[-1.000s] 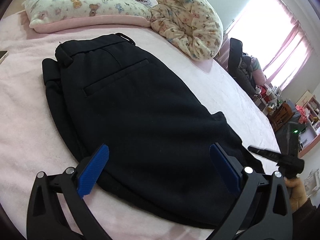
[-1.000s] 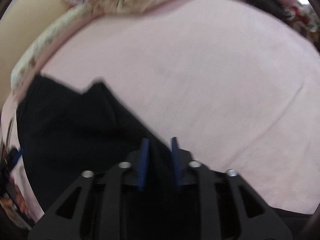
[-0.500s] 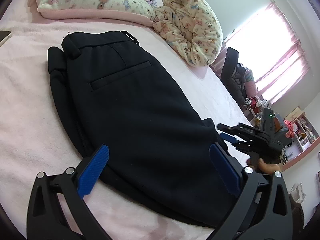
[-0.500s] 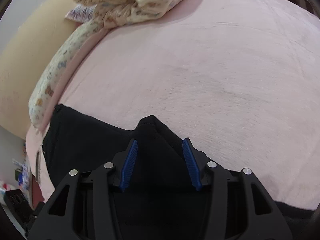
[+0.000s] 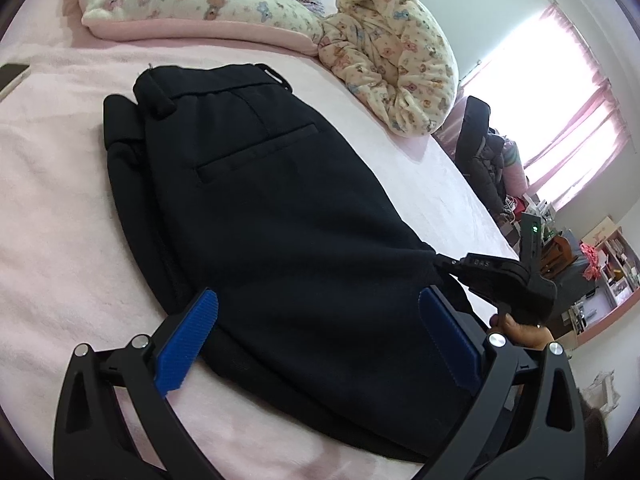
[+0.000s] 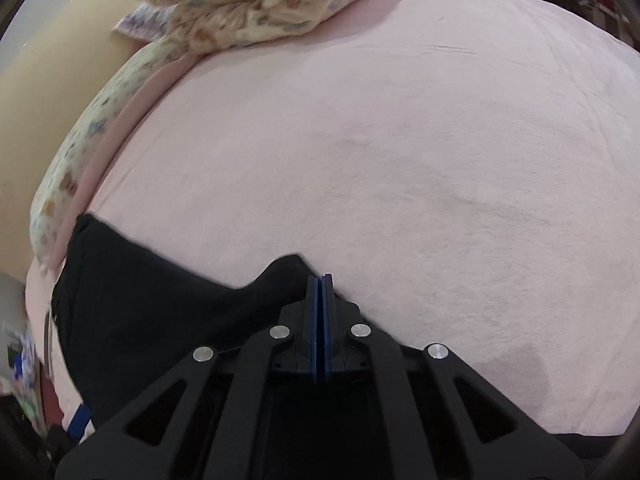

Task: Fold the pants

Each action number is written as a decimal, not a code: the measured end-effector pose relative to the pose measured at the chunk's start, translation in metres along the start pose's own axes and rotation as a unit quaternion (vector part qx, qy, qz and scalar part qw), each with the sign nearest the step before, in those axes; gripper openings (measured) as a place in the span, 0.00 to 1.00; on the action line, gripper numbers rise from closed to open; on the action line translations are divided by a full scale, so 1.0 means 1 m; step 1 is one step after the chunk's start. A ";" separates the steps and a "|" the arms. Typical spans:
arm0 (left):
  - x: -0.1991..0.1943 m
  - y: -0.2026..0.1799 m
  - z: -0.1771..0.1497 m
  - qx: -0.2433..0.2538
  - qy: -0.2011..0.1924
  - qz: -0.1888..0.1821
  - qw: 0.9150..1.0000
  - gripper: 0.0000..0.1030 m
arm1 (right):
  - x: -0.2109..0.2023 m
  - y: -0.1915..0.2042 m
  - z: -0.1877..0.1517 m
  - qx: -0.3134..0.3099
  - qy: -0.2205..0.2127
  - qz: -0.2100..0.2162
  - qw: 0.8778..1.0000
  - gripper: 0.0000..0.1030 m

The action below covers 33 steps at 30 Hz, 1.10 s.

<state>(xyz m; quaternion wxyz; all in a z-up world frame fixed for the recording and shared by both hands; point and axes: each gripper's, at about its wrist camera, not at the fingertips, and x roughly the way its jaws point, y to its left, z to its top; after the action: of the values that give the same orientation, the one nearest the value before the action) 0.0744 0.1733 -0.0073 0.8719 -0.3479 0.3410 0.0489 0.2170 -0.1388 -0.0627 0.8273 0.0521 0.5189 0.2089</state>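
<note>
The black pants lie on the pink bed, long axis running upper left to lower right, where the right hand-held gripper pinches their edge, the left hand-held gripper spread above.

Small pale marking on right claw body, too blurred to read.

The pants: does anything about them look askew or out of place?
Mostly neat. The pants lie folded flat on the bed, but one corner at the right edge is pulled up into a peak, pinched in the shut right gripper.
</note>
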 end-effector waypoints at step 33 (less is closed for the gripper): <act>-0.025 0.109 0.071 -0.174 0.026 -0.189 0.966 0.86 | -0.166 0.002 -0.204 -0.009 -0.081 0.143 0.986 0.64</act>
<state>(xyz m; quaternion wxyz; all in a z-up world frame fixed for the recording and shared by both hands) 0.0603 0.3045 -0.0170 0.7822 -0.5533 0.2784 -0.0672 -0.0253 -0.2302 -0.0166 0.8290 0.1346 0.4351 0.3246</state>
